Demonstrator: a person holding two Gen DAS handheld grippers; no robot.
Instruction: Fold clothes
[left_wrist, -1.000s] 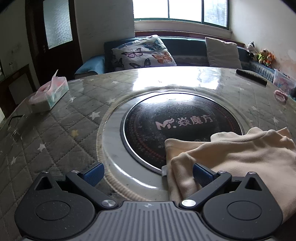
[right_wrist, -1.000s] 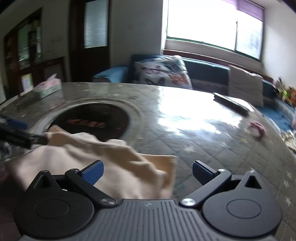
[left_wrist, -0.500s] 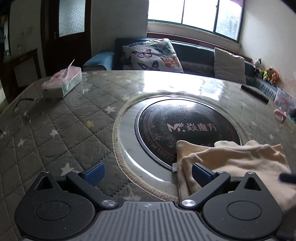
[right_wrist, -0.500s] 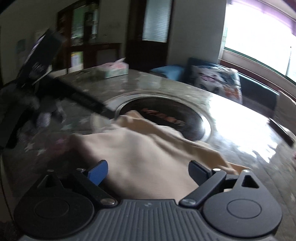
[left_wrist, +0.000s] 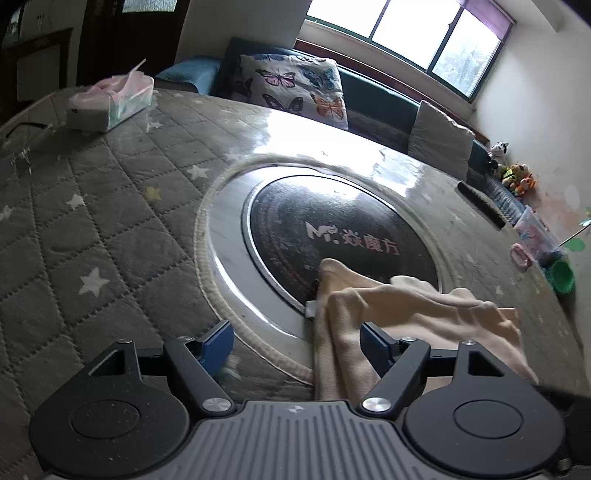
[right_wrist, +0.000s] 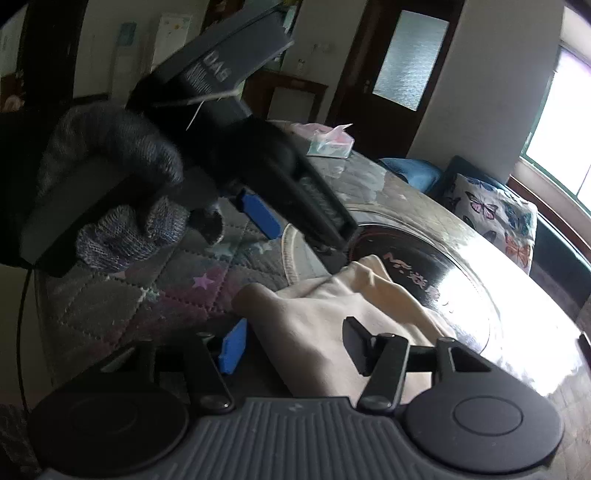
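Observation:
A cream garment (left_wrist: 413, 306) lies crumpled on the quilted table, half over the round black cooktop (left_wrist: 332, 221). My left gripper (left_wrist: 295, 341) hovers at the cloth's left edge with its jaws closing; a fold lies against the right finger, and the left pad (left_wrist: 218, 341) is over bare table. My right gripper (right_wrist: 295, 345) is low over the garment (right_wrist: 314, 317). Its jaws are closing too, with a ridge of cloth between them that they do not squeeze. The right wrist view shows a gloved hand (right_wrist: 122, 221) holding the left gripper (right_wrist: 306, 240) at the garment's far corner.
A tissue box (left_wrist: 110, 103) sits at the table's far left. Along the right rim lie a dark remote (left_wrist: 480, 205), a pink item (left_wrist: 521, 254) and a green cup (left_wrist: 563, 275). A sofa with a butterfly pillow (left_wrist: 295, 88) stands behind.
The right gripper swung left across the garment, rolled, and narrowed its jaws around a cloth ridge. The left gripper tilted and its jaws narrowed a little. The gloved hand now fills the right view.

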